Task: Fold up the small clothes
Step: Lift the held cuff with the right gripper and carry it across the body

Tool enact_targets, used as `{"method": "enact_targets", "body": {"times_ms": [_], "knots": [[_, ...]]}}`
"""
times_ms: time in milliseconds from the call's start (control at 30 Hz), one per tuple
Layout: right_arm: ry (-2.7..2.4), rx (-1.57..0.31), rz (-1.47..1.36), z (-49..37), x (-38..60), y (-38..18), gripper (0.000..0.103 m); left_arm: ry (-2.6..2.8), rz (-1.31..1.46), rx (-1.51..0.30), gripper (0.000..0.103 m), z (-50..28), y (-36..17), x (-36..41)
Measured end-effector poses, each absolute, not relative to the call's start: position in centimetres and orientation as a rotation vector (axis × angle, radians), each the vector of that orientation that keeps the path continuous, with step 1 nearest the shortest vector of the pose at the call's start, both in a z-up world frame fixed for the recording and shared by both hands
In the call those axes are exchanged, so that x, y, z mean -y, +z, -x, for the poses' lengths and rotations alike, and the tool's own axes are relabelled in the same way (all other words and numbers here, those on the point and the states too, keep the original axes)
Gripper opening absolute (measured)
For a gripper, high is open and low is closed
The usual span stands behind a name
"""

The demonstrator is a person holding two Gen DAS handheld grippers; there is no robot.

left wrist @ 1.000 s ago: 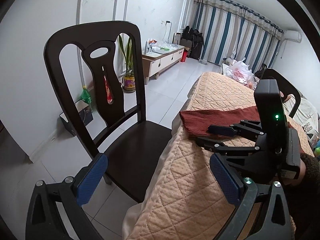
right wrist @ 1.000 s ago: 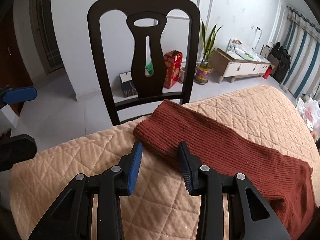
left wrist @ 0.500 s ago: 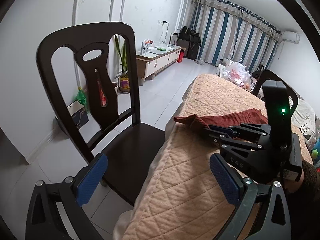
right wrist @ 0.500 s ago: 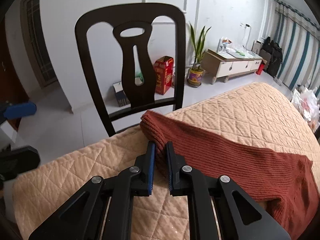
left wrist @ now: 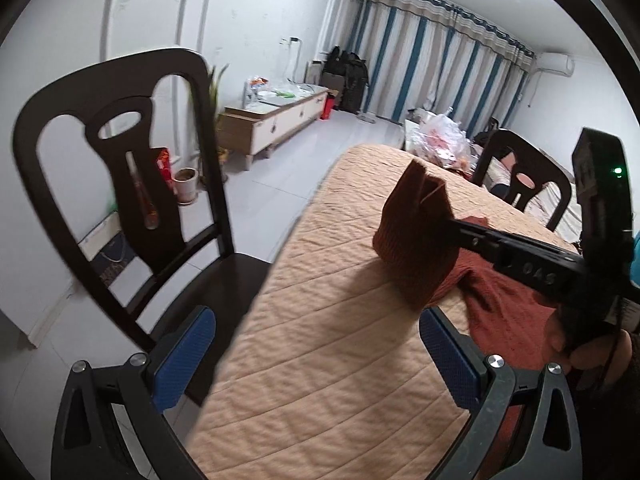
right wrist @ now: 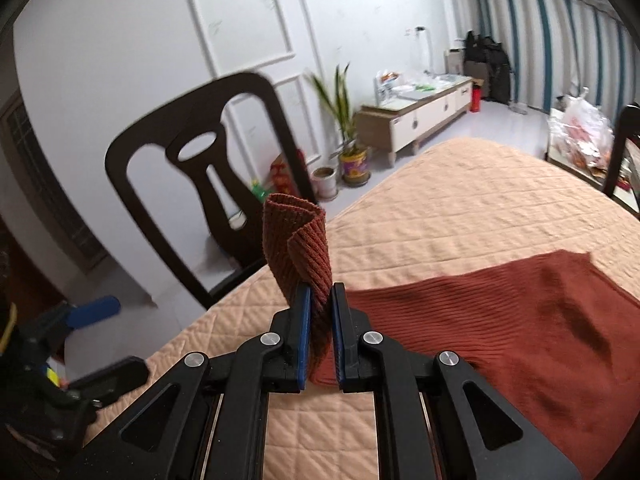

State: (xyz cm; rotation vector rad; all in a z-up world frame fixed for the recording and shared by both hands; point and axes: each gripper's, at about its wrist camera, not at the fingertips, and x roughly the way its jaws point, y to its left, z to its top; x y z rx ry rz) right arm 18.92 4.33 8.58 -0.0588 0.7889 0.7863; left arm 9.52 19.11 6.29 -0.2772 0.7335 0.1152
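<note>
1. At left, the left gripper [left wrist: 316, 356] is hanging wide and empty beside the chair [left wrist: 120, 184].
2. Rightward, the right gripper [right wrist: 320, 332], open a second ago, is now pinching the rust sweater [right wrist: 500, 320], lifting its end off the quilted table [right wrist: 460, 208]: fold beginning.

One marking is legible: raised characters moulded into the black arm of my right tongs [left wrist: 452, 222], seen from my left wrist, upside down, reading roughly "DAS" [left wrist: 538, 273]. Print on the red box [left wrist: 164, 168] and dark paper bag [left wrist: 114, 258] beyond the chair is too blurred to read.
</note>
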Motion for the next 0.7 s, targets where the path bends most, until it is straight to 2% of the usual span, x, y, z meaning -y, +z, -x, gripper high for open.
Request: {"method": "enact_targets", "body": {"times_ms": [700], "knots": [[0.512, -0.711, -0.171, -22.2, 7.8, 9.1, 0.010, 0.047, 0.230, -0.773, 0.103, -17.8, 5.6, -12.8]]}}
